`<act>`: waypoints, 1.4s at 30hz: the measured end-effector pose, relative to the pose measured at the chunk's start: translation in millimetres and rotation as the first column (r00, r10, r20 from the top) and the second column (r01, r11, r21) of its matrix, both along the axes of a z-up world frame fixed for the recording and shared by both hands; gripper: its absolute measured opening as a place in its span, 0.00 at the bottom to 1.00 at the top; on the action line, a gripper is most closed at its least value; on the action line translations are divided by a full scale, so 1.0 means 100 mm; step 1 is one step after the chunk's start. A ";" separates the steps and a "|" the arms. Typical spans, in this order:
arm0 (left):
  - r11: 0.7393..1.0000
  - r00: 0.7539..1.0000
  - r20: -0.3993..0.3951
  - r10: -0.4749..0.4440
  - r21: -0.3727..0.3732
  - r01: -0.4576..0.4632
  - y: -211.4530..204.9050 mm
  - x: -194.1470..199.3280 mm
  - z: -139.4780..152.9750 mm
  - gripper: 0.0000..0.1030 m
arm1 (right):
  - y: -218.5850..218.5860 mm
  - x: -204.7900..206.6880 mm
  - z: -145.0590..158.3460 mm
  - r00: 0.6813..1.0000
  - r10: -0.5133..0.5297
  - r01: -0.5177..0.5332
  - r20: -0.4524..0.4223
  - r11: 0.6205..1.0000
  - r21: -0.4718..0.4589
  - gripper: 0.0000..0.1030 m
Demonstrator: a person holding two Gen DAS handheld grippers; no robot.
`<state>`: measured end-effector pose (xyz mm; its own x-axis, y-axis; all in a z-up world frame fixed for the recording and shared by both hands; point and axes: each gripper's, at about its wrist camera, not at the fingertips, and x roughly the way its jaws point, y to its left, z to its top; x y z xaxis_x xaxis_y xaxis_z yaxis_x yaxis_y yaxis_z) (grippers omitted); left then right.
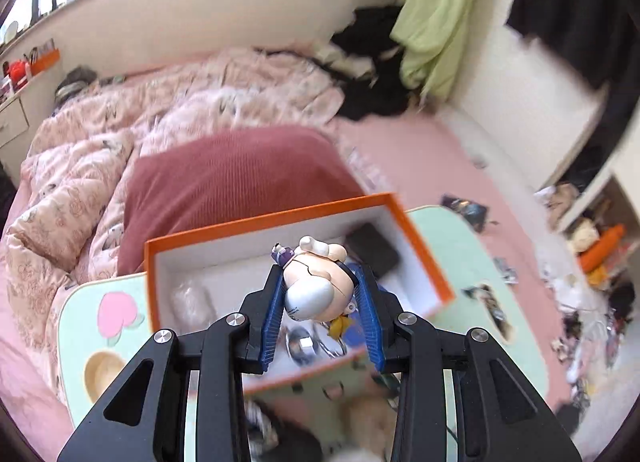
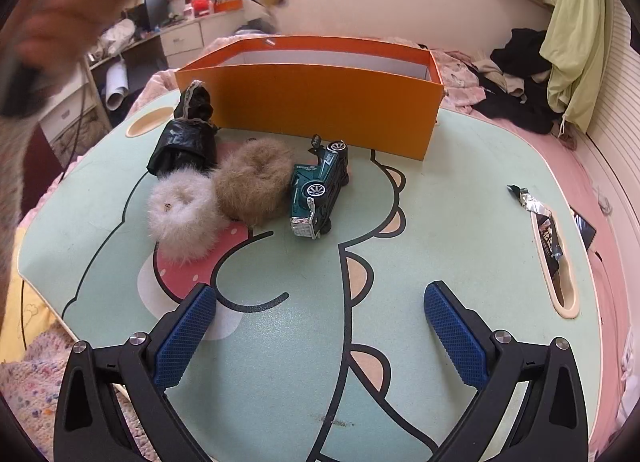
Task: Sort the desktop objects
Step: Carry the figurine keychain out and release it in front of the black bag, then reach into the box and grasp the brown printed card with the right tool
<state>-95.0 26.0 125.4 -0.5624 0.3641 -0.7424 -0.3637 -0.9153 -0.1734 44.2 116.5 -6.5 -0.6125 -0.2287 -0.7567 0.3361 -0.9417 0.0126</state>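
Between the blue pads of the left hand-held gripper (image 1: 320,282) sits a small toy figure (image 1: 314,282), clamped on both sides and held above the open orange box (image 1: 424,250), whose white inside lies just beyond and below the fingertips. Within the box, left of the figure, lies a pale wrapped bundle (image 1: 192,302); to the right, at the far corner, a dark flat case (image 1: 372,252). Ahead of the right hand-held gripper (image 2: 320,326), which hangs spread wide with nothing between its pads over the green cartoon-printed worktop (image 2: 460,222), the remaining things lie in a row: far left a black lace-trimmed cloth (image 2: 186,138), then a white fluffy scrunchie (image 2: 182,214) touching a brown fluffy scrunchie (image 2: 254,182), then a green toy car (image 2: 320,190) tipped on its side just beside the brown one. Off to the right, near the worktop's edge, lies a torn foil wrapper (image 2: 540,218).
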 end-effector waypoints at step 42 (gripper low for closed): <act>0.985 0.995 -0.087 0.056 -0.159 -0.069 -0.36 1.65 -1.32 1.00 | 0.06 -0.03 0.01 1.000 -0.007 0.007 0.005 1.000 0.007 1.00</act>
<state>70.4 -9.9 -6.5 -0.6419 0.2055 -0.7388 -0.3116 -0.9502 0.0064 41.3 122.2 -5.4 -0.6105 -0.2190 -0.7611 0.3292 -0.9442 0.0077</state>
